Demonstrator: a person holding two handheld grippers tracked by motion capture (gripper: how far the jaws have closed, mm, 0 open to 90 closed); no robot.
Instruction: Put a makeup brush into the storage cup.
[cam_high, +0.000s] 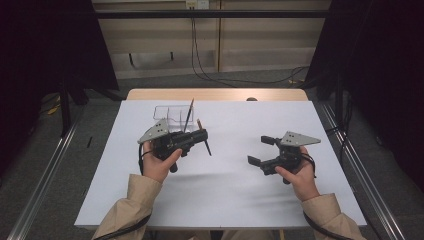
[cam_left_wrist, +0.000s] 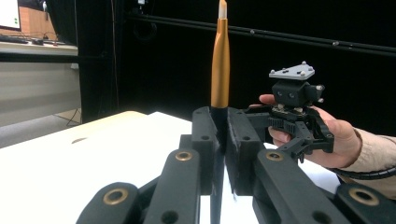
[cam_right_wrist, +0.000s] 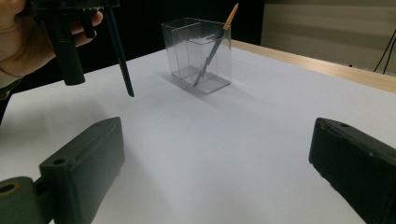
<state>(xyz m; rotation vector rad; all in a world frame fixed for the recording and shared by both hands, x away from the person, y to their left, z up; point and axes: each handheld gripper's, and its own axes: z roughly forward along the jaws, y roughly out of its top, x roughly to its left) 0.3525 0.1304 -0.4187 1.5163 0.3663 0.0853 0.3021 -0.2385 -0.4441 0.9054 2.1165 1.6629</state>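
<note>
A person sits at a white table (cam_high: 225, 190), holding a black two-jaw gripper in each hand. In the high view, the left gripper (cam_high: 204, 135) sits left of centre, its jaws clamped tight on a slim paintbrush with an orange ferrule and dark handle (cam_high: 204, 137). In the left gripper view the brush (cam_left_wrist: 220, 65) stands upright at centre frame, pinched low on its dark handle. The right gripper (cam_high: 262, 150), right of centre, holds nothing, its jaws spread wide. A clear plastic two-compartment holder (cam_high: 172, 114) stands at upper centre-left, just beyond the left gripper, with a second similar brush (cam_high: 189, 115) leaning inside it. In the right gripper view that holder (cam_right_wrist: 198, 53) appears at upper centre.

Risks, as a judgement: the thin brush could pivot or slip in the jaws, since it is pinched at one narrow point, and it could nudge the light holder and tip it over.
</note>
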